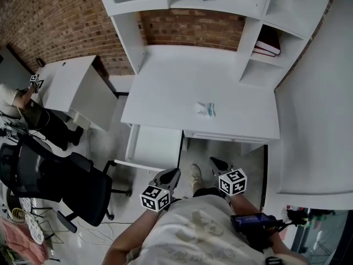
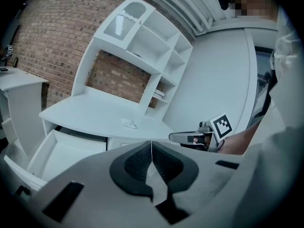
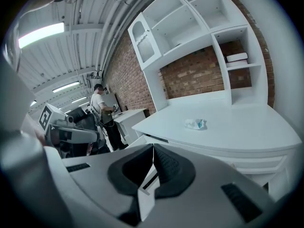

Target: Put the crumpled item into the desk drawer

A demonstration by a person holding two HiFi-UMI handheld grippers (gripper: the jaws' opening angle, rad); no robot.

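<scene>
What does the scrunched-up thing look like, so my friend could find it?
Find the big white desk against the brick wall. On its flat top, right of the middle near the front edge, lies the crumpled item, small and white with a blue-green patch. It is the only loose thing on the desktop; the books sit up in a shelf cubby.

Left gripper (image 1: pixel 172 174): jaws pressed together with nothing between them; tips aimed forward and somewhat down.
Right gripper (image 1: pixel 216 163): jaws likewise closed and empty, with the same forward, downward tilt.
Spacing: the two grippers are side by side and apart; in the head view the right one sits slightly further ahead.
Left forearm (image 1: pixel 128 235): bare, reaching up from the lower edge to its gripper.
Right forearm (image 1: pixel 251 206): bare, angled in from the lower right.
Torso (image 1: pixel 193 239): light shirt, just behind both grippers.
</scene>
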